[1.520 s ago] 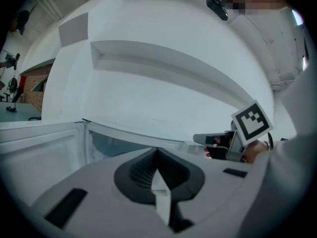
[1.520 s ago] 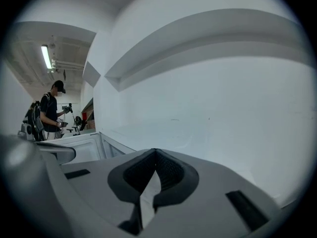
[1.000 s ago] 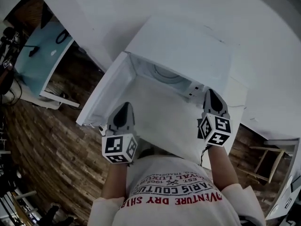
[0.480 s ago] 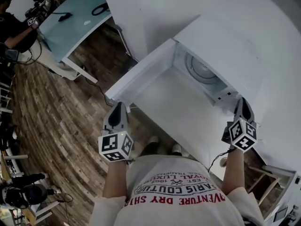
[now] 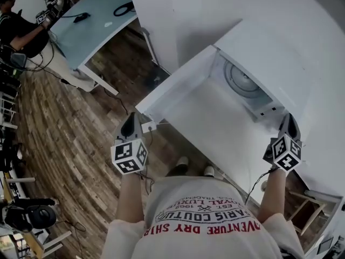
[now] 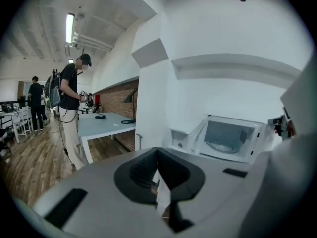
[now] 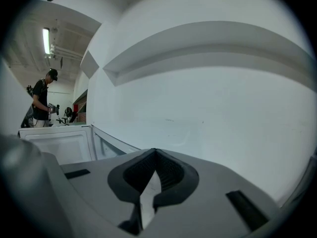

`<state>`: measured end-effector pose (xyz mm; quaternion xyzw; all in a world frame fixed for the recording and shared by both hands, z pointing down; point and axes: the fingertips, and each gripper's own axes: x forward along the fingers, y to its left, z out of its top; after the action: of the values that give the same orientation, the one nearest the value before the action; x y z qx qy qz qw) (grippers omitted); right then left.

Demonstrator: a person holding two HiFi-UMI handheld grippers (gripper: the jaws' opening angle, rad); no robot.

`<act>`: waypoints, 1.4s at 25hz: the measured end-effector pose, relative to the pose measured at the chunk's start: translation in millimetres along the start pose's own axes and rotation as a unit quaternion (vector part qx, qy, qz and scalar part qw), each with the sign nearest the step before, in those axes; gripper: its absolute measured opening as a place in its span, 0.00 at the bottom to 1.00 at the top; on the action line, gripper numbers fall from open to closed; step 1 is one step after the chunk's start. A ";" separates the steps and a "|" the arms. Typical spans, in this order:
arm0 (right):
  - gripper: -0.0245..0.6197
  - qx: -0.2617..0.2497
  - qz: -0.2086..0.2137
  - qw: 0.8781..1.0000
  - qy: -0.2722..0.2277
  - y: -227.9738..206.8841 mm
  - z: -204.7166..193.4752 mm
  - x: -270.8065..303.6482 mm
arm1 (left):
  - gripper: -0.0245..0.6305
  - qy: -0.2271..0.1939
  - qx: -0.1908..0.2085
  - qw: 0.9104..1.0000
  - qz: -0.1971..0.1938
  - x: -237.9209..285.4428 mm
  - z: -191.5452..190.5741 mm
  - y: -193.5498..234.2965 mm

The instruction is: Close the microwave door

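At the upper right of the head view, the microwave (image 5: 269, 53) stands on the white worktop (image 5: 215, 136). Its door (image 5: 178, 80) is swung wide open toward the middle of the frame, and the round turntable (image 5: 242, 82) shows inside. Your left tongs (image 5: 130, 124) are clenched on nothing at centre left, just below the door's free end; whether they touch it cannot be told. Your right tongs (image 5: 289, 121) are clenched and empty too, near the right edge beside the microwave's front corner. Upside down on your shirt (image 5: 205, 220), at the bottom of the frame, you can read "PARIS COUTUR" and "VENTURE DRY SHIR".
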<state>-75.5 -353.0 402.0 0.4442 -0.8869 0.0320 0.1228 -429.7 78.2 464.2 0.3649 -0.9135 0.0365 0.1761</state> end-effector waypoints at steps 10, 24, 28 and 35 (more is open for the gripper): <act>0.05 0.004 -0.011 1.000 0.000 -0.1 0.8 3.5 | 0.05 -0.002 -0.019 0.999 -0.049 18.9 10.2 2.9; 0.05 0.000 0.023 1.000 0.005 2.0 1.9 6.1 | 0.05 -0.001 -0.080 0.994 -0.070 -7.9 -5.5 -51.7; 0.06 -0.005 0.039 0.999 0.007 4.3 2.6 6.1 | 0.05 0.017 -0.106 0.989 -0.105 -22.5 -13.4 -92.0; 0.05 -0.019 0.059 0.998 -0.001 5.6 8.6 1.6 | 0.05 0.032 -0.044 0.986 -0.159 -38.1 -17.9 -170.5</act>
<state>-82.5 -352.3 394.4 0.3884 -0.9122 0.0225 0.1285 -282.9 -18.0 457.1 0.4959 -0.8385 -0.0205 0.2249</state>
